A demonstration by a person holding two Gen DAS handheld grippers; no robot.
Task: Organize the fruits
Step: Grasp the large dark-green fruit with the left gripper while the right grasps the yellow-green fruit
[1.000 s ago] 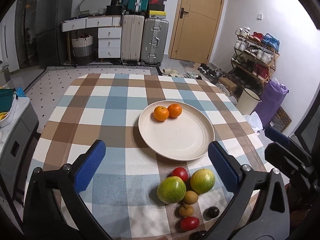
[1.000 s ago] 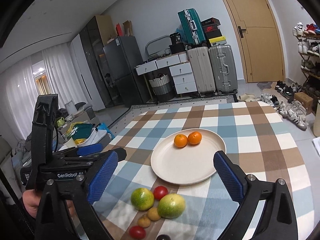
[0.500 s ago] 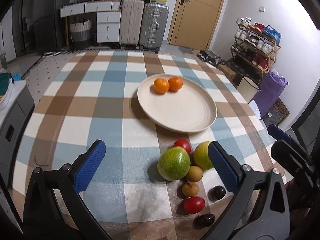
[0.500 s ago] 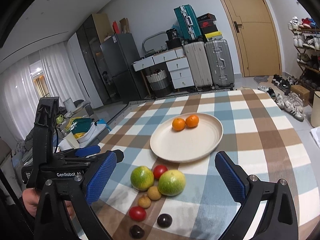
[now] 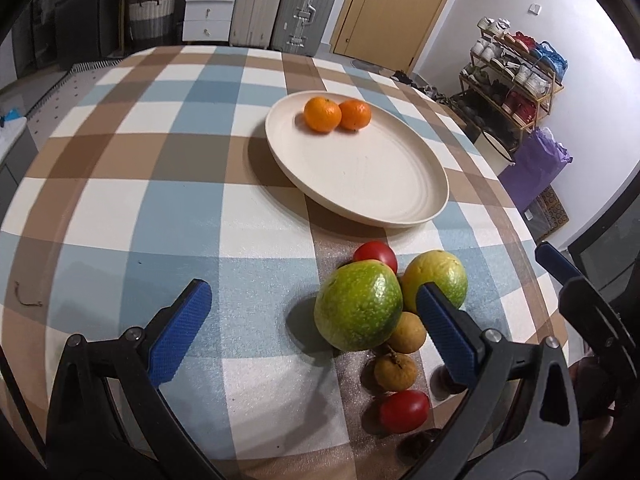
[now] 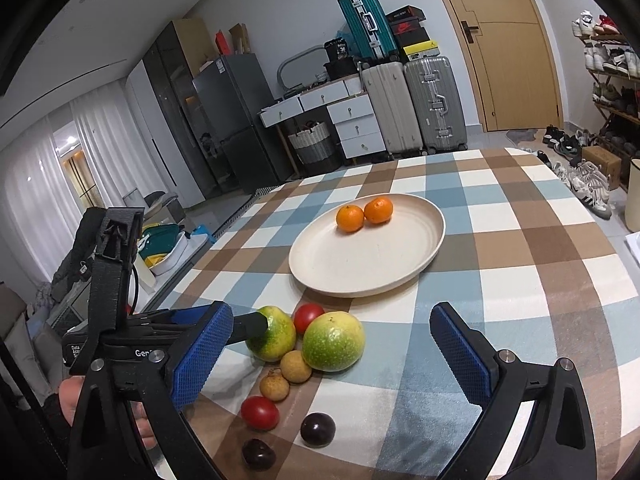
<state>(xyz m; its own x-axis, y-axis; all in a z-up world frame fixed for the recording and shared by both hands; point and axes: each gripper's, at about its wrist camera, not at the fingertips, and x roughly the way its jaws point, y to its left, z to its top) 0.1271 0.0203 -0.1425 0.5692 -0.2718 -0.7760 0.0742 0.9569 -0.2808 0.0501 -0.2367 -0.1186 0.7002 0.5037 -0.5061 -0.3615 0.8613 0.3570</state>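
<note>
A cream plate (image 5: 404,200) (image 6: 400,276) holds two oranges (image 5: 322,114) (image 6: 350,218). Near the table's front edge lie two green-yellow fruits (image 5: 358,312) (image 6: 334,342), two red tomatoes (image 5: 404,410) (image 6: 260,412), two brown longans (image 5: 396,370) (image 6: 295,366) and two dark plums (image 6: 318,429). My left gripper (image 5: 308,330) is open, low over the table, its jaws either side of the nearer green fruit (image 6: 272,334) without touching. My right gripper (image 6: 332,356) is open and empty, above the fruit pile.
The table has a checked cloth (image 5: 160,160). Suitcases (image 6: 434,104), white drawers (image 6: 356,120) and a fridge (image 6: 236,120) stand at the back, a shoe rack (image 5: 516,76) to the right, a wooden door (image 6: 516,40) beyond.
My left gripper has moved forward and down toward the fruit pile, so the green fruit now sits between its jaws. My right gripper has come slightly closer to the pile.
</note>
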